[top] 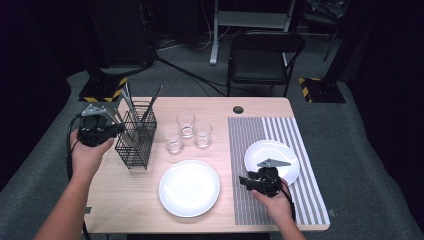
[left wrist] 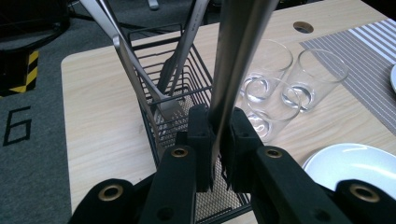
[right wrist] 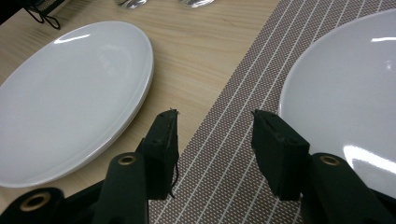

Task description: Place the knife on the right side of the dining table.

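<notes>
- Left tongs (left wrist: pixel 217 154) are clamped on a utensil handle (left wrist: pixel 238 60) in the wire rack (top: pixel 136 137), at nine o'clock on the surface (top: pixel 125 200).
- Right tongs (right wrist: pixel 215 144) stand apart beside the small plate (right wrist: pixel 345 93).
- Next, probably: lift the utensil straight up, clear of the rack.

High view over the table (top: pixel 125 200); gripper views close, low, sharing the large plate (right wrist: pixel 70 93).

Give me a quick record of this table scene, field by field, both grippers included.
left gripper: shut on utensil handle above the wire caddy
right gripper: open, empty, over the striped placemat
glasses: three, empty, clustered beside caddy
large plate: on bare wood, empty
small plate: on placemat, empty
</notes>
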`<state>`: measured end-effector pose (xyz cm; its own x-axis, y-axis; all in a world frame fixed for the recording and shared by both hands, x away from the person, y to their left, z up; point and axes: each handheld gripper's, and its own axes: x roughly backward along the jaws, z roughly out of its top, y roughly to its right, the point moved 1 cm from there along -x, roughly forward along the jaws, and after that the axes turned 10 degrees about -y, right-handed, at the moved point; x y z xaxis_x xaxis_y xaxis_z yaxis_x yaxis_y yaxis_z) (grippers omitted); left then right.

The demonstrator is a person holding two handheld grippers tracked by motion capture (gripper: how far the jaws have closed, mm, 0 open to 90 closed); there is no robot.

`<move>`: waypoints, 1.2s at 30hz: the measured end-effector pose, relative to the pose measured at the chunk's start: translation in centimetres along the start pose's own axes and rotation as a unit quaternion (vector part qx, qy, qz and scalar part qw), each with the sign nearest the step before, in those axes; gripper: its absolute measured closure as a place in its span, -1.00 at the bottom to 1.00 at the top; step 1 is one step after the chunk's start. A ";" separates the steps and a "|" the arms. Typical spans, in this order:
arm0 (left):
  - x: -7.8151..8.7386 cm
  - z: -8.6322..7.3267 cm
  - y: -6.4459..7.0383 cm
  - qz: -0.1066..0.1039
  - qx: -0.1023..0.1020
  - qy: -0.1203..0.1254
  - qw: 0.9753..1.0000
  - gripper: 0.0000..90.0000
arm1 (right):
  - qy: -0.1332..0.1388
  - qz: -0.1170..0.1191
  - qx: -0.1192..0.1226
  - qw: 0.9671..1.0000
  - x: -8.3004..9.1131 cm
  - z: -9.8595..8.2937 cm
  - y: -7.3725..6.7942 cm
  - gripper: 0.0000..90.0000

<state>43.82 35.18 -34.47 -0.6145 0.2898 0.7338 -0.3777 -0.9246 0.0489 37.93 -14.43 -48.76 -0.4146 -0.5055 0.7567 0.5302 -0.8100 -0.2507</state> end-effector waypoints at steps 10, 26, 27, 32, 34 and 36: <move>2.0 1.3 0.4 0.002 -0.013 0.003 1.000 0.83 | 0.001 0.001 -0.003 1.000 0.1 0.0 0.0 0.13; 4.9 2.9 1.5 -0.021 -0.031 0.016 0.999 0.83 | 0.002 0.002 -0.004 1.000 0.1 0.0 0.0 0.13; 5.0 2.9 1.6 -0.023 -0.033 0.014 0.999 0.83 | 0.002 0.002 -0.004 1.000 0.1 0.0 0.0 0.13; 5.4 3.0 2.0 -0.030 -0.040 0.016 0.999 0.83 | 0.001 0.002 -0.005 1.000 0.1 0.0 0.0 0.13; 5.5 3.1 2.3 -0.036 -0.044 0.016 0.998 0.83 | 0.001 0.002 -0.005 1.000 0.1 0.0 0.0 0.13; 5.6 3.1 2.4 -0.043 -0.048 0.013 0.998 0.83 | 0.001 0.002 -0.005 1.000 0.1 0.0 0.0 0.13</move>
<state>41.64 33.78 -28.17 -0.5939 0.3740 0.7123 -0.4936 -0.8685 0.0445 37.89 -14.45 -48.71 -0.4142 -0.5087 0.7548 0.5248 -0.8110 -0.2586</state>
